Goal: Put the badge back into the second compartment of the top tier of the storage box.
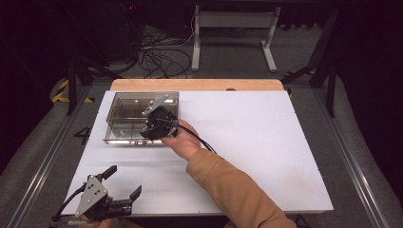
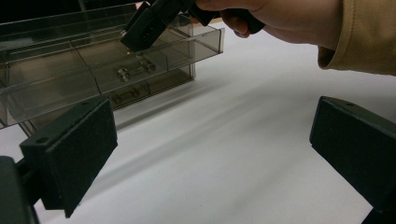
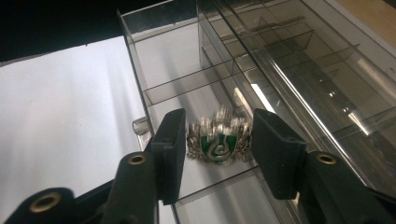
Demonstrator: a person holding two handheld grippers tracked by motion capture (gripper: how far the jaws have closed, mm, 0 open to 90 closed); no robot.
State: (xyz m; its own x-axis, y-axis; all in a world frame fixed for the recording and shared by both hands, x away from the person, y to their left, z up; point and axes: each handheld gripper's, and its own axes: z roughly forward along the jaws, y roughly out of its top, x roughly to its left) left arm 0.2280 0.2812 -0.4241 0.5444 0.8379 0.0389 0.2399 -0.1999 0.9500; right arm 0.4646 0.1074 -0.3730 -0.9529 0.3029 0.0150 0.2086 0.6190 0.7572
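Right gripper (image 3: 215,144) over drawer, badge between its jaws.

Silver-green badge (image 3: 218,140) sits in the clear organizer's (image 1: 114,107) pulled-out compartment, flanked by narrowly parted jaws; contact unclear. Left gripper (image 1: 124,183) idles wide, empty, well apart at the table's (image 1: 266,142) near edge.

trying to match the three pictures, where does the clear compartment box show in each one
High view: clear compartment box at the table's left far part, under the right gripper.
Left gripper view: upper left.
Right gripper view: centre and upper right, a green-and-silver badge inside.
Shared landmark: the right gripper.
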